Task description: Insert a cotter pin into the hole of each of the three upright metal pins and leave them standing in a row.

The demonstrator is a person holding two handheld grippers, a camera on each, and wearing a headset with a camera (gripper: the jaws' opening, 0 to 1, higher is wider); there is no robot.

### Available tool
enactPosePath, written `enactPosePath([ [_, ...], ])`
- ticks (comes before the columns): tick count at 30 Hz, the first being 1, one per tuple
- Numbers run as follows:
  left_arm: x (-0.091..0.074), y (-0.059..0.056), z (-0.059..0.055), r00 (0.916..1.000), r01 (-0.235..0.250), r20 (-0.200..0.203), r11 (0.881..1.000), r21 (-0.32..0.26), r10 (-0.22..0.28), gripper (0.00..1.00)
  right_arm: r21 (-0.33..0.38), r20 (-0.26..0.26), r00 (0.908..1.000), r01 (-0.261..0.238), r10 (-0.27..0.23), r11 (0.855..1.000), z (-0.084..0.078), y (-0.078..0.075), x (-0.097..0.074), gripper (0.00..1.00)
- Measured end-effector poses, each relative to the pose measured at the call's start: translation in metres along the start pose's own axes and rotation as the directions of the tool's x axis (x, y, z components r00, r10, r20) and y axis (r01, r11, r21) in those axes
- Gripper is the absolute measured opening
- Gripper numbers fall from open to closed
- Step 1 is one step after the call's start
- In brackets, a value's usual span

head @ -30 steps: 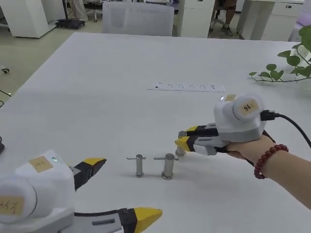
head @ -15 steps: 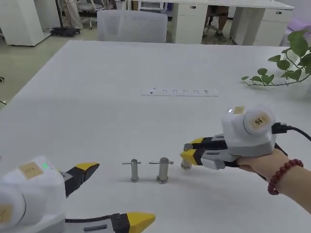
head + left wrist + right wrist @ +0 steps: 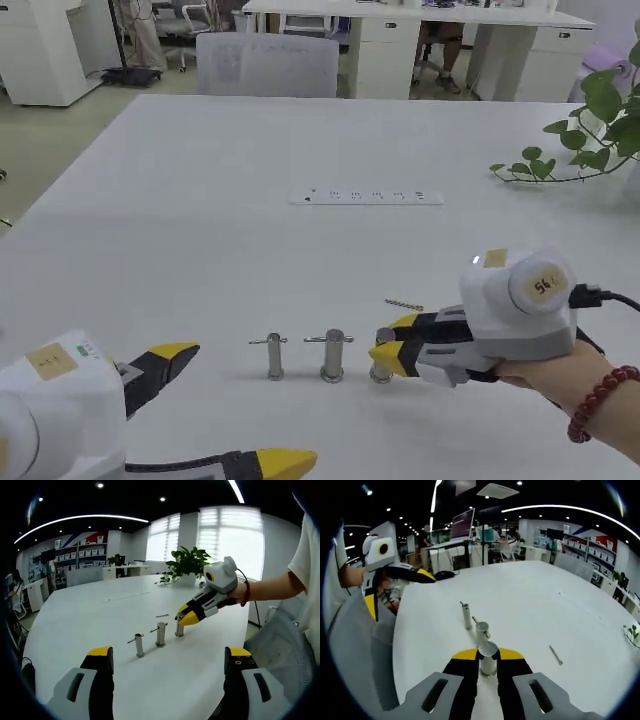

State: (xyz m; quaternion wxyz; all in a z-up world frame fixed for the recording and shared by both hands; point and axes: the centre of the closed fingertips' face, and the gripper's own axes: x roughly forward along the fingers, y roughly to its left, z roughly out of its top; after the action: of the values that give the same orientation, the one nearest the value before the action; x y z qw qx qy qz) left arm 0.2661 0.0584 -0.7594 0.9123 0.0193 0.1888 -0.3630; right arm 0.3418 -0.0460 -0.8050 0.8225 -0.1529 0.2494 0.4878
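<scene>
Three upright metal pins stand in a row near the table's front. The left pin (image 3: 275, 357) and the middle pin (image 3: 332, 355) each carry a thin cotter pin through the top. My right gripper (image 3: 389, 343) is shut on the third pin (image 3: 381, 366) at the row's right end; in the right gripper view that pin (image 3: 488, 659) sits between the two jaws. A loose cotter pin (image 3: 404, 304) lies flat just behind that gripper. My left gripper (image 3: 230, 408) hangs open at the lower left, short of the row, with nothing in it.
A white power strip (image 3: 366, 197) lies across the middle of the table (image 3: 200, 230). Green plant leaves (image 3: 590, 130) reach in at the right edge. A grey chair (image 3: 265, 62) stands at the far side.
My right gripper has drawn the third pin nearer, from behind the row into line with the other two. The loose cotter pin has come into sight. The left gripper has stayed open.
</scene>
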Motion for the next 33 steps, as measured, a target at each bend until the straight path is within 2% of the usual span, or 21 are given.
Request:
enactPosePath([
  [16, -0.005, -0.001, 0.000, 0.9999, -0.011, 0.010, 1.000, -0.005, 0.011, 0.91, 0.012, -0.002, 1.0000, -0.002, 0.002, 1.000, -0.008, 0.027, 0.007, 0.13],
  [33, -0.009, 0.001, -0.001, 0.9997, -0.021, 0.015, 1.000, -0.018, 0.021, 0.89, 0.050, 0.009, 0.9997, 0.024, -0.025, 0.998, -0.012, 0.044, 0.016, 0.13],
])
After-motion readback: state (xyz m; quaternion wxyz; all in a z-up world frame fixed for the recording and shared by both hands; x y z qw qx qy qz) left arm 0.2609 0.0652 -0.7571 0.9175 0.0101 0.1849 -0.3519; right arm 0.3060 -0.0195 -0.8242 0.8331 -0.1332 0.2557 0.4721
